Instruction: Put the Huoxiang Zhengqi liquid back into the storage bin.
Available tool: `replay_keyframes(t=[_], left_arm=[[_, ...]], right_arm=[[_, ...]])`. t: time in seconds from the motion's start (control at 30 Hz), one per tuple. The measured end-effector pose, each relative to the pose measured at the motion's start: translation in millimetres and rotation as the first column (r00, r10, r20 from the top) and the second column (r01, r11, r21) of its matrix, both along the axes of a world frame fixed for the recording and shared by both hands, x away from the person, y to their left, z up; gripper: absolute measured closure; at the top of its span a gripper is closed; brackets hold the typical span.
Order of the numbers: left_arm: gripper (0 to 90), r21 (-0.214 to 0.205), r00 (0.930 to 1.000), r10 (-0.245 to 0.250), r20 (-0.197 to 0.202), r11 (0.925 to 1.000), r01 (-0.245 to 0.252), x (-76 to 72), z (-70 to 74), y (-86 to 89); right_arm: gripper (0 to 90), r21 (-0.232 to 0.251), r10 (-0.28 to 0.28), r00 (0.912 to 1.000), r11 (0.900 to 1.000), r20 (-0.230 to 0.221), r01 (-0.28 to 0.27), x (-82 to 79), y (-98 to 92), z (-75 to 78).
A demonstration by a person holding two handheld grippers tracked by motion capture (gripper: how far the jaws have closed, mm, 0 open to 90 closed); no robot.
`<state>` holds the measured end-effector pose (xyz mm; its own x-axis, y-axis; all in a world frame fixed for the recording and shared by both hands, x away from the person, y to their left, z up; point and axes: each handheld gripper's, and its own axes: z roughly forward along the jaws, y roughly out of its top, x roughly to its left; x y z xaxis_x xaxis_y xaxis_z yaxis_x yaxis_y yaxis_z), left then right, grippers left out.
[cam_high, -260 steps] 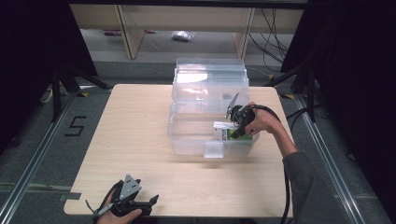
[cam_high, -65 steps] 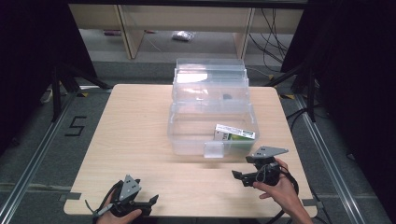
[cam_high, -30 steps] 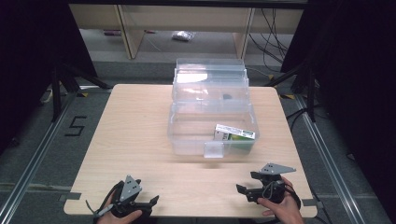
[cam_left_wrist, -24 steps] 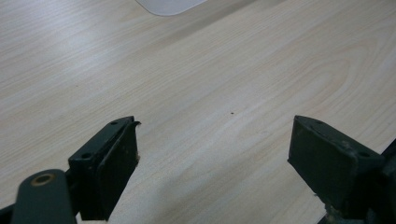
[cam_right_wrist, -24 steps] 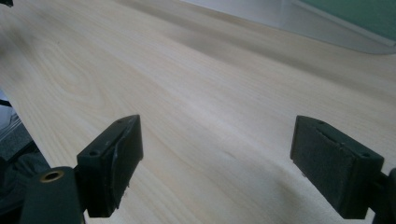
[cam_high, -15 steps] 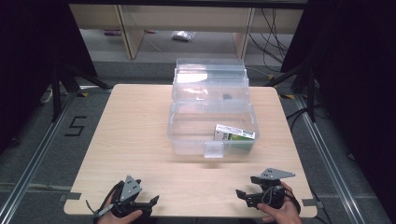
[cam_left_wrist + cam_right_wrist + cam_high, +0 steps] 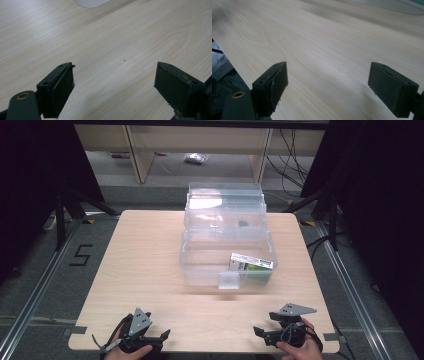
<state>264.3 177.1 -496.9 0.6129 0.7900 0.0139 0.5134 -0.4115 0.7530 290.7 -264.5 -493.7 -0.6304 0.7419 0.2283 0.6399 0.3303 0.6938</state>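
A clear plastic box (image 7: 200,265) stands at the middle of the wooden table (image 7: 145,260) with its lid (image 7: 225,202) swung up at the back. Inside it, at the right front, lies a small white and green carton (image 7: 251,263). My left gripper (image 7: 162,336) rests on the table's near left edge, held by a hand, jaws wide apart over bare wood (image 7: 112,50). My right gripper (image 7: 258,333) rests at the near right edge, also open, with nothing between its fingers (image 7: 274,85).
A clear latch tab (image 7: 229,280) sticks out of the box's front wall. Beyond the table stand wooden shelf legs (image 7: 134,150) and a small bag (image 7: 194,158) on the floor. Dark stands (image 7: 330,195) and cables (image 7: 292,150) flank the right side.
The right gripper, earlier inside the box by the carton, has drawn back to the near right table edge and settled there. The carton stays in the box. The left gripper has not moved.
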Motion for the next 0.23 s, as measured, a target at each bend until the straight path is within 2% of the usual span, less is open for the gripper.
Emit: replay_keyframes(t=[0.17,0.2,0.23], left_arm=[[15.2,-0.008,1.0000,-0.002,0.001,1.0000,0.002,-1.0,0.5,0.1],[15.2,0.011,0.9999,-0.017,0.000,0.9998,0.017,-0.7,1.1,1.6],[15.2,0.004,1.0000,-0.009,-0.002,1.0000,0.009,-0.9,1.0,0.8]], right_arm=[[17.2,-0.008,-0.007,0.9999,0.9999,0.013,0.008,-0.3,-0.7,0.4],[17.2,-0.008,-0.010,0.9999,0.9999,0.013,0.010,-0.4,-0.7,0.4],[17.2,-0.009,-0.010,0.9999,0.9999,0.013,0.010,-0.4,-0.7,0.5]])
